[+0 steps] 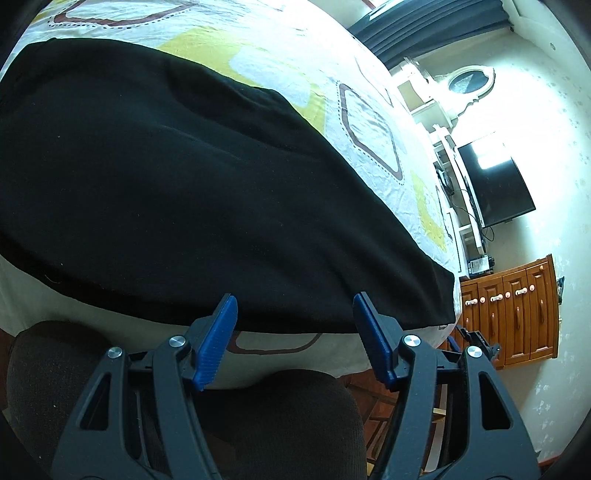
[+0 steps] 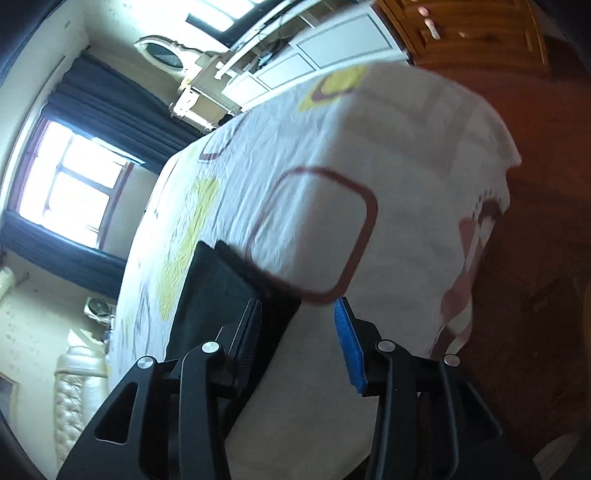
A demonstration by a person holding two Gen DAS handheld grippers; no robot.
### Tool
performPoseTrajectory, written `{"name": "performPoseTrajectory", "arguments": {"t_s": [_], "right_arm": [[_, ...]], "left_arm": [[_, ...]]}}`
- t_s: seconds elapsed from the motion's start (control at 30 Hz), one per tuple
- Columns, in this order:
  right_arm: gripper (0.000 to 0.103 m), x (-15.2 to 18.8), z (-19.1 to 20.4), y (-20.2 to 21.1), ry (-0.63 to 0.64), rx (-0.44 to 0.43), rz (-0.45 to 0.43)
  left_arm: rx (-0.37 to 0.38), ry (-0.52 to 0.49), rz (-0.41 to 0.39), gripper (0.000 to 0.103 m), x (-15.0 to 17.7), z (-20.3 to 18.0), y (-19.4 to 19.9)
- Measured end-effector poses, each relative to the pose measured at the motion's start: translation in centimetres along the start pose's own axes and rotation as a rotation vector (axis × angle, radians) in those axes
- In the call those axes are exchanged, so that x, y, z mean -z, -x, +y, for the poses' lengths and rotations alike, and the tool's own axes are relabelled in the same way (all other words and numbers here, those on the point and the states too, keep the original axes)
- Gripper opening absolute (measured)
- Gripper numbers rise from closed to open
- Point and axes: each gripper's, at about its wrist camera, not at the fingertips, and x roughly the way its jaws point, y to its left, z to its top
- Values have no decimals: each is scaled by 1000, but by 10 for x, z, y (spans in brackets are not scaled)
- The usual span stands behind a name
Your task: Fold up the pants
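On patterned bedsheet [image 1: 373,122] black pants [image 1: 166,184] lie flat; left tool [image 1: 295,325] and right tool [image 2: 295,328] both apart, empty

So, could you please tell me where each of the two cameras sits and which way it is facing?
Left wrist: on the left gripper, looking down its open blue fingers at the black pants spread on the patterned bedsheet, with a television and wooden cabinet beyond.
Right wrist: on the right gripper, tilted, looking along the bed toward a window; a corner of the pants lies by its dark finger, jaws open.
Shared: pants, bedsheet, oval mirror, cabinet.
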Motion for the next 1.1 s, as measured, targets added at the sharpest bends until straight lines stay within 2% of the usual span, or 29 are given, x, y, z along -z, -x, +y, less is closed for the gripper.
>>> {"name": "performPoseTrajectory", "arguments": {"t_s": [0.1, 0.17, 0.23, 0.3, 0.37, 0.43, 0.47, 0.5, 0.53, 0.63, 0.7, 0.73, 0.77, 0.83, 0.93, 0.97, 1.03, 1.1], "right_arm": [[49, -23, 36, -8, 142, -30, 22], [59, -35, 62, -29, 237, -55, 69], [60, -48, 90, -60, 337, -59, 130], [64, -50, 109, -87, 421, -25, 206], [65, -54, 119, -112, 482, 79, 222], [67, -53, 118, -134, 470, 90, 309], [52, -50, 114, -135, 482, 96, 308], [30, -47, 119, -137, 514, 76, 336], [22, -44, 124, -138, 546, 73, 349], [16, -50, 129, -121, 592, 74, 286], [16, -61, 116, -111, 527, 47, 248], [16, -63, 107, -117, 492, 61, 265], [17, -59, 99, -124, 478, 82, 275], [23, -59, 91, -124, 406, 39, 249], [53, -69, 73, -109, 229, -84, 254], [66, -71, 67, -98, 201, -100, 229], [69, -72, 55, -72, 182, -92, 170], [69, -69, 37, -51, 160, -87, 152]], "left_arm": [[-21, -27, -14, 65, -2, -1, -3], [-23, -11, -12, 65, 0, 0, -5], [-13, 28, -7, 65, 2, 5, -6], [-6, 60, -5, 65, 7, 8, -5], [-8, 81, -6, 65, 10, 13, -3], [-14, 92, -6, 65, 13, 17, 1], [-13, 99, -5, 65, 13, 22, 3], [-7, 106, -4, 65, 13, 23, 4], [-3, 113, -2, 65, 12, 24, 3], [-5, 125, -9, 65, 9, 26, 3], [-4, 126, -17, 65, 7, 22, 1], [-1, 123, -17, 65, 6, 20, 0], [-2, 120, -17, 66, 6, 19, 0], [4, 117, -13, 66, 5, 17, -2], [7, 125, -8, 66, 6, 20, 1], [6, 125, -8, 66, 6, 21, 3], [1, 123, -18, 66, 4, 24, 9], [-3, 120, -33, 66, 3, 27, 15]]}}
